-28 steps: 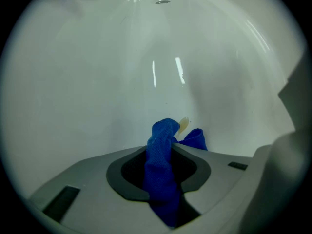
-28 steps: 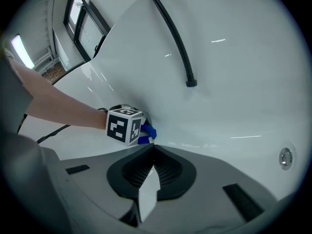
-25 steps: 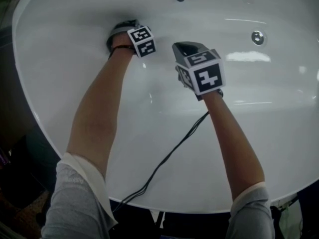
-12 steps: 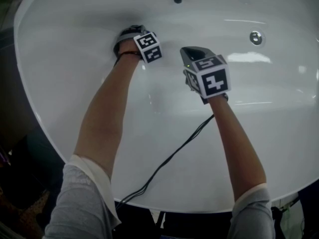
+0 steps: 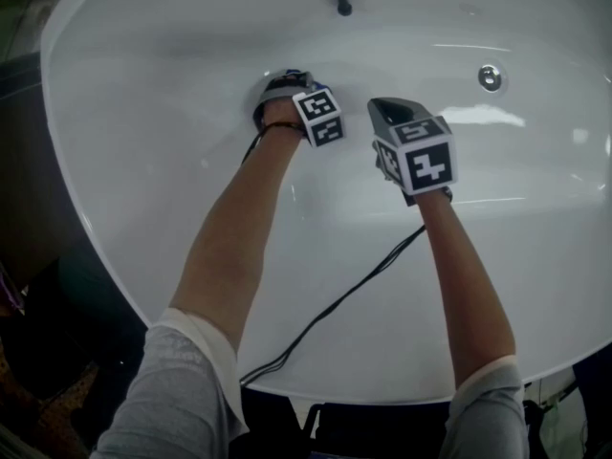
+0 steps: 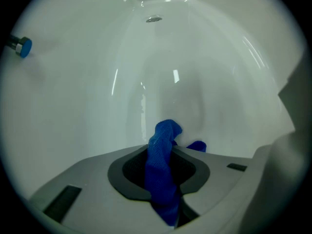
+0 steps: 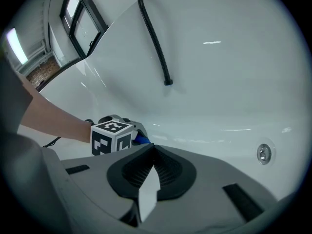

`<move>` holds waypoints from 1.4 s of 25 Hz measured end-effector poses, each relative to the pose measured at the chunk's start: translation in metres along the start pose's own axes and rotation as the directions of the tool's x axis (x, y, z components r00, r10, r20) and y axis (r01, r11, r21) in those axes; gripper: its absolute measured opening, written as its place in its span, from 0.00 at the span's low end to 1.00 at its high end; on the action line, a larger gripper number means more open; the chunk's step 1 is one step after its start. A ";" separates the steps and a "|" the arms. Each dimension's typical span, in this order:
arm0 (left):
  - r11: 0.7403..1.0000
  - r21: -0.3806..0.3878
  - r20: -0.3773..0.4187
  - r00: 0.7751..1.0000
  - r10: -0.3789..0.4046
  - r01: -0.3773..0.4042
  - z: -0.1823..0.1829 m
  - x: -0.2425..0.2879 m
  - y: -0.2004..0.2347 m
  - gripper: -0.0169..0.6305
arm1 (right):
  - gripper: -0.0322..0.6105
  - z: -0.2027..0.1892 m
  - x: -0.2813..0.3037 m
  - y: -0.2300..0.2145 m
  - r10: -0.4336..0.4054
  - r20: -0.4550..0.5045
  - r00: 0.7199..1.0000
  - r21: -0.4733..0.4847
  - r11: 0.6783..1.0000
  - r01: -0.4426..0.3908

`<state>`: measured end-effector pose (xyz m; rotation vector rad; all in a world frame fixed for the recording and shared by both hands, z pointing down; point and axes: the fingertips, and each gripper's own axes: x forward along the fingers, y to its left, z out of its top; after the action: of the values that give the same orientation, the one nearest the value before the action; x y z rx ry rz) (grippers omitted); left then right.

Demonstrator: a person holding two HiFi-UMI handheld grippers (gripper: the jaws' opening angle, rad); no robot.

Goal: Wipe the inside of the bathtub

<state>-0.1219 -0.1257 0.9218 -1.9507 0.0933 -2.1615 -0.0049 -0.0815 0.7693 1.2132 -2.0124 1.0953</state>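
A blue cloth is clamped between the jaws of my left gripper, and its free end presses on the white inner wall of the bathtub. In the head view the left gripper reaches deep into the bathtub at its far side. My right gripper hovers just to its right, above the tub's floor. In the right gripper view the right gripper is shut with nothing in it. That view also shows the left gripper's marker cube and a bit of the blue cloth.
A black hose hangs down the tub's far wall. A round metal fitting sits in the wall at the right. A blue knob shows at the left. A black cable runs over the tub's near rim.
Both grippers have moved to the right along the tub. The left one has dragged the blue cloth over the far wall as it went.
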 end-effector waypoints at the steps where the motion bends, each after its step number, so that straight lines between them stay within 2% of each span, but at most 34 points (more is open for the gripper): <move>1: 1.000 0.003 0.004 1.000 -0.012 0.012 0.004 -0.001 -0.005 0.17 | 0.04 -0.002 -0.002 -0.002 -0.008 -0.002 1.000 0.003 1.000 0.008; 8: 0.998 0.034 0.028 0.998 -0.054 0.054 0.025 -0.009 -0.027 0.17 | 0.04 -0.008 -0.016 -0.009 -0.023 -0.008 1.000 0.019 1.000 0.023; 10: 0.997 0.068 0.034 0.998 -0.047 0.045 0.025 -0.010 -0.027 0.18 | 0.04 -0.009 -0.015 -0.008 -0.023 -0.008 1.000 0.018 1.000 0.023; 14: 0.991 0.136 0.104 0.994 -0.014 0.000 0.043 -0.021 -0.025 0.18 | 0.04 -0.016 -0.012 -0.017 -0.043 -0.010 0.999 0.024 0.999 0.043; 18: 0.975 0.220 0.075 0.997 -0.005 -0.011 0.046 -0.016 -0.038 0.18 | 0.04 -0.023 -0.014 -0.033 -0.084 0.000 0.997 0.057 0.995 0.083; 24: 0.978 0.207 0.095 0.995 -0.028 0.007 0.042 -0.010 -0.028 0.18 | 0.04 -0.023 -0.008 -0.032 -0.081 0.002 0.997 0.057 0.995 0.081; 30: 0.981 0.191 -0.022 0.999 0.027 -0.022 -0.006 0.005 0.016 0.18 | 0.04 -0.012 0.001 -0.013 -0.055 0.017 0.998 -0.003 0.999 0.055; 33: 0.983 0.181 -0.088 0.995 0.045 -0.029 -0.033 0.011 0.032 0.18 | 0.04 -0.013 0.004 -0.010 -0.052 0.017 0.998 -0.003 0.999 0.053; 35: 0.979 0.201 -0.152 0.987 0.058 -0.026 -0.057 0.015 0.041 0.18 | 0.04 -0.012 0.004 -0.006 -0.048 0.018 0.999 -0.005 0.999 0.048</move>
<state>-0.1747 -0.1746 0.9215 -1.6545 -0.0527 -2.2014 -0.0008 -0.0741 0.7806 1.2663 -1.9878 1.0587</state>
